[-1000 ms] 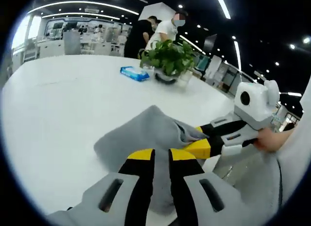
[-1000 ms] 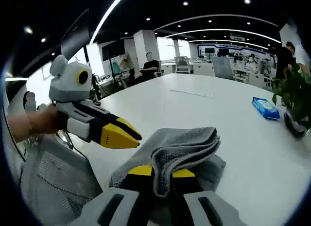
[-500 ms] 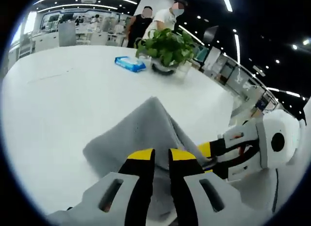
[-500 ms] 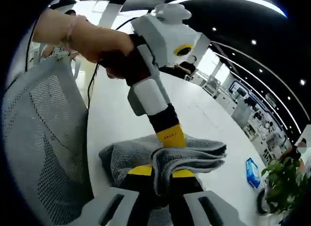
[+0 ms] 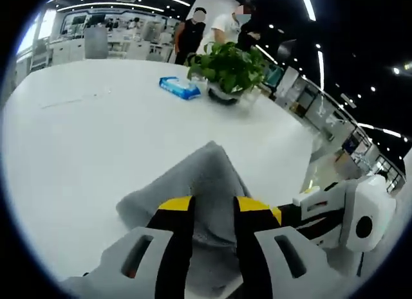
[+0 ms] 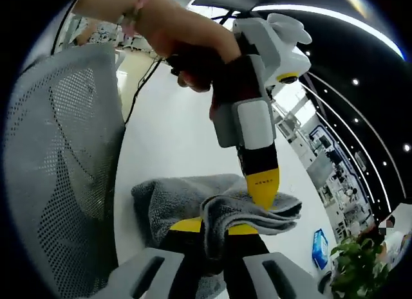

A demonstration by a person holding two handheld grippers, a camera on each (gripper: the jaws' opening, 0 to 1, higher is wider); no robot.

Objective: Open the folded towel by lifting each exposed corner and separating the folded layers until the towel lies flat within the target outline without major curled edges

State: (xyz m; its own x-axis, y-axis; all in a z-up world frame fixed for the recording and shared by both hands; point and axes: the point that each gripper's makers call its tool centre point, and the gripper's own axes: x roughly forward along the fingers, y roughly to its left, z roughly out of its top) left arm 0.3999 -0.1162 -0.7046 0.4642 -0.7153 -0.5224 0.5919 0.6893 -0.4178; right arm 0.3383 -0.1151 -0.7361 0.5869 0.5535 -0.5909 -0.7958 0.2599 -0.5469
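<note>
Two grippers engage the grey towel (image 6: pixel 193 199), which lies bunched on the white table (image 5: pixel 96 132). Right gripper (image 6: pixel 212 229) jaws pinch a fold; left gripper (image 5: pixel 212 206) jaws stand slightly apart with cloth between. Uneven pulling may slip layers and curl edges. Beyond stands a potted plant (image 5: pixel 228 67).

The left tongs (image 5: pixel 205 212) straddle a raised fold of the grey towel (image 5: pixel 196 180) on the white table (image 5: pixel 77 138).
</note>
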